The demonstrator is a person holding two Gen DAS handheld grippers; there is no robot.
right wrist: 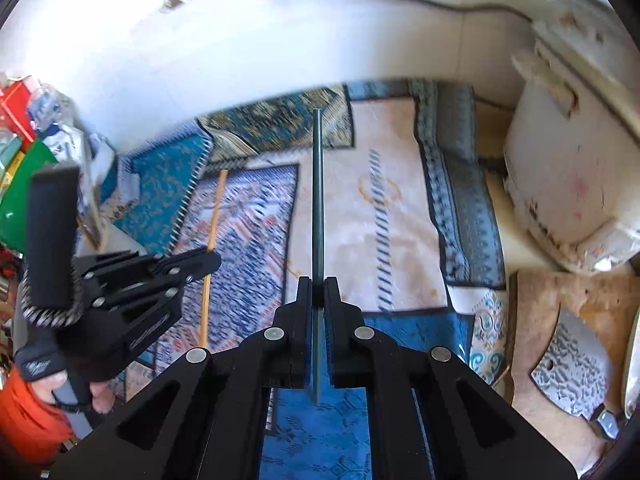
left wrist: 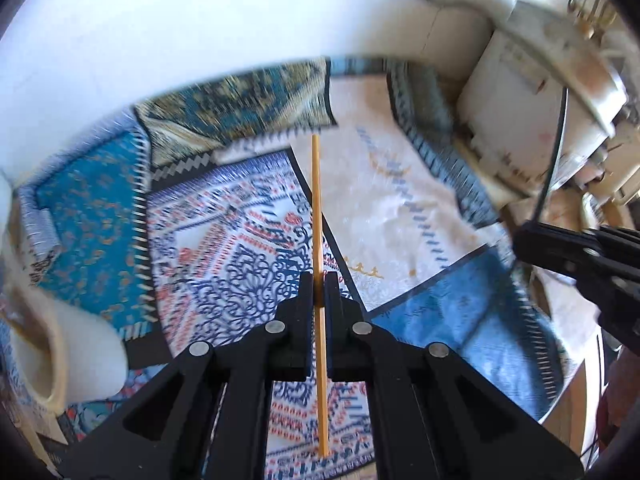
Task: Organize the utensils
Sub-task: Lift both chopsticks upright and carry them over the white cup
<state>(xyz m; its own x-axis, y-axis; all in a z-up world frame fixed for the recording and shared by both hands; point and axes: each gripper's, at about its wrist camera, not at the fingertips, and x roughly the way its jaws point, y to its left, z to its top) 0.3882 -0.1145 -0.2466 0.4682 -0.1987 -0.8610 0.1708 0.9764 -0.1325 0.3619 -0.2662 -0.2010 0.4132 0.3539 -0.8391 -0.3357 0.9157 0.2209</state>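
Observation:
My left gripper [left wrist: 319,280] is shut on a thin yellow wooden chopstick [left wrist: 317,208] that points forward, held above a patchwork of patterned cloths [left wrist: 240,248]. My right gripper [right wrist: 318,284] is shut on a thin dark green chopstick [right wrist: 318,184], also pointing forward above the cloths. The left gripper [right wrist: 208,260] with its yellow chopstick [right wrist: 214,216] shows at the left of the right wrist view. The right gripper's body [left wrist: 576,248] shows at the right edge of the left wrist view.
A white cup [left wrist: 52,344] stands at the lower left. A cleaver [right wrist: 572,364] lies on a wooden board [right wrist: 568,296] at the right. A white appliance [right wrist: 560,184] stands at the back right. Coloured clutter [right wrist: 24,152] sits at the far left.

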